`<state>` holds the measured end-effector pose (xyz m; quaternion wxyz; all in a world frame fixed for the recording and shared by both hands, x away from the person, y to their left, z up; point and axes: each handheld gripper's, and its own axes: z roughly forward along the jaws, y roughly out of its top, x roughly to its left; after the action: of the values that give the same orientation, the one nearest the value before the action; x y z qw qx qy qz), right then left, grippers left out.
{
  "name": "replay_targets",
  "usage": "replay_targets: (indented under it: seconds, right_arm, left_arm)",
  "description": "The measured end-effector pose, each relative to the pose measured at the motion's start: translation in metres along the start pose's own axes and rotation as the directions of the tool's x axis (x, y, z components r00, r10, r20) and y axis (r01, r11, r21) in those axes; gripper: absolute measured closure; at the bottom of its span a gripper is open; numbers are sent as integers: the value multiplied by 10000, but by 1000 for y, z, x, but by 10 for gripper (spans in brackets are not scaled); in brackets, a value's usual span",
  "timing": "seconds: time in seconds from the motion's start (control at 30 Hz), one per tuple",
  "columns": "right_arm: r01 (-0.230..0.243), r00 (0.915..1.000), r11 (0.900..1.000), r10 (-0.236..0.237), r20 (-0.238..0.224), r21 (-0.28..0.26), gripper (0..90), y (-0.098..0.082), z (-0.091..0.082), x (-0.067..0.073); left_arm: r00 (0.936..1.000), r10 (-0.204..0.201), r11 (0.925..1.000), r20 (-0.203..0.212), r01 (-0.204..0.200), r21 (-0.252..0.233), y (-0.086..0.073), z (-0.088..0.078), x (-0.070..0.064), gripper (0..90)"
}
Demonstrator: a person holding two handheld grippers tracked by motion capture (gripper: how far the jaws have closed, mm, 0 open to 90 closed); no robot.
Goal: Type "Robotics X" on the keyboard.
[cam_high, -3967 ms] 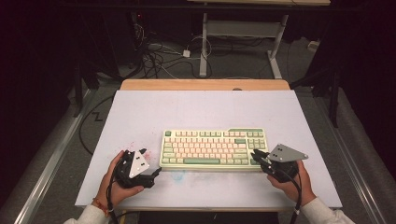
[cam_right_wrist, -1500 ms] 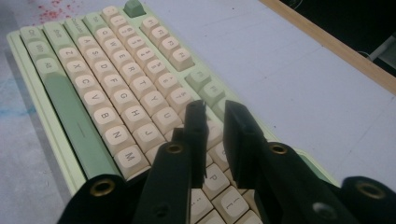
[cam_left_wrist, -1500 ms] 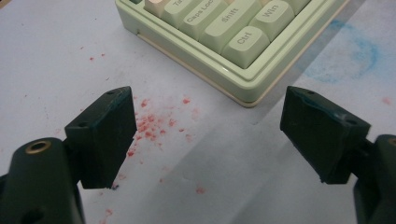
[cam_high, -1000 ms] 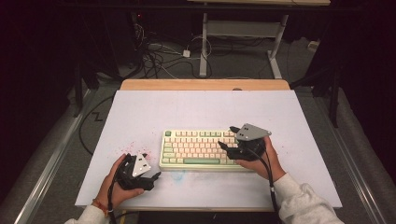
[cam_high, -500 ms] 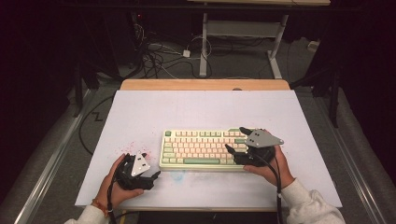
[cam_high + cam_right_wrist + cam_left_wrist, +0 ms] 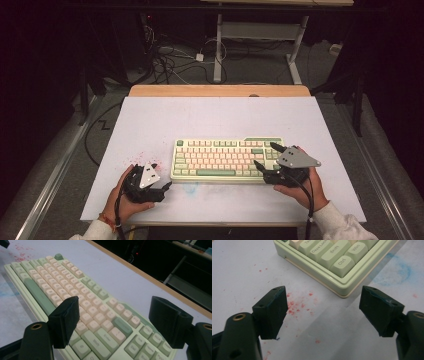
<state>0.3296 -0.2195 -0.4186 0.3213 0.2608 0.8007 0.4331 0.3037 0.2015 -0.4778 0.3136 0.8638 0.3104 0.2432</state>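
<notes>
the keyboard (image 6: 227,161) lies flat on the white tabletop (image 6: 220,117), a little toward the near edge and right of the middle, its long side running parallel to that edge, so both its short ends are open to you from your side

your left gripper (image 6: 166,188) rests on the tabletop just off the keyboard's near left corner, apart from it. in the left gripper view its jaws stand wide with nothing between them but the white surface and the red specks (image 6: 295,303); they have just been closing a little. the ctrl key corner (image 6: 342,262) sits straight ahead, so this hand looks lined up to take that end without reaching across the keys

your right gripper (image 6: 265,156) hangs over the keyboard's right end, jaws wide and nothing clamped; one jaw reaches over the right key block, the other stands nearer the near edge. they have just been opening, with only keys (image 6: 100,315) beneath the gap. held this way, above the keycaps rather than outside the case, it is not yet placed for a grip on the edge

judging from this, the keyboard is about to be taken by its two ends; you would want the right jaws over the case rim, not the keys
</notes>
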Motion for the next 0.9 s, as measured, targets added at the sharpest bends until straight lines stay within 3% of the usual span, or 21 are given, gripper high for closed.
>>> replay_targets:
  seconds: [0.47,0.73,0.9]
  right_arm:
    - [-464,9975,9984,446,549,316,253,-31,-24,-7]
    - [-566,9962,9962,520,698,656,252,-49,-33,-9]
    - [-467,9968,9956,412,687,812,251,-55,-35,-6]
  left_arm:
    - [9986,-439,9978,310,453,-481,4,-8,3,336]
    - [9944,-691,9948,803,747,-693,6,-12,6,529]
    - [9915,-494,9957,1206,583,-718,9,-14,6,657]
